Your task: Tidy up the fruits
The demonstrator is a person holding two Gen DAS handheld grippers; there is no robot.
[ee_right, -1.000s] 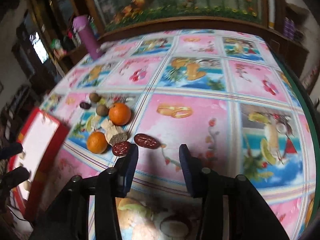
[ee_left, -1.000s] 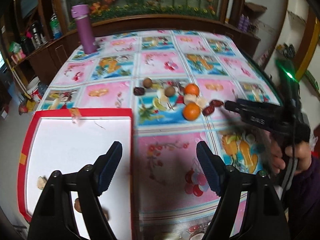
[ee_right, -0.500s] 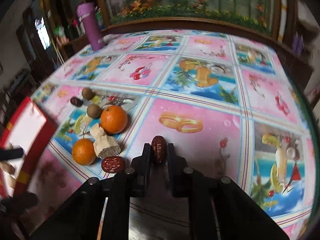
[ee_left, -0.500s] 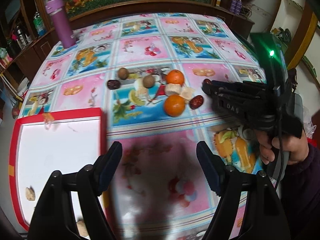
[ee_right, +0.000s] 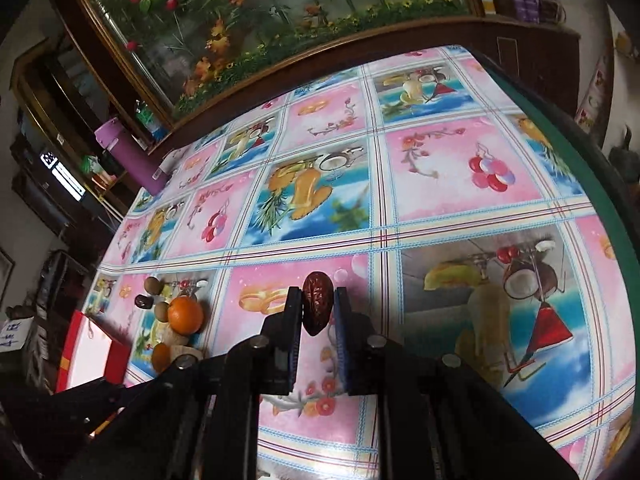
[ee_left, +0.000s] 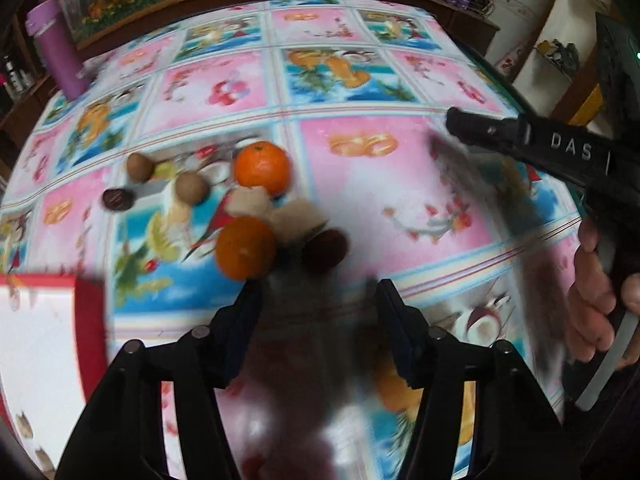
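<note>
My right gripper (ee_right: 316, 304) is shut on a dark red date (ee_right: 317, 303) and holds it above the tablecloth. It shows from the side in the left wrist view (ee_left: 456, 122). My left gripper (ee_left: 318, 292) is open and empty, just in front of a second date (ee_left: 325, 245) and a near orange (ee_left: 245, 247). A far orange (ee_left: 262, 167), two pale chunks (ee_left: 276, 212), two brown round fruits (ee_left: 191, 187) and a dark fruit (ee_left: 117, 199) lie in the same cluster (ee_right: 176, 320).
A red-rimmed white tray (ee_left: 36, 344) holding small pieces lies at the left, also seen in the right wrist view (ee_right: 90, 354). A purple bottle (ee_left: 54, 56) stands at the far left corner. The table's green edge (ee_right: 580, 160) runs along the right.
My right gripper closed on the date and lifted it off the table. My left gripper moved right and forward from the tray toward the fruit cluster, staying open.
</note>
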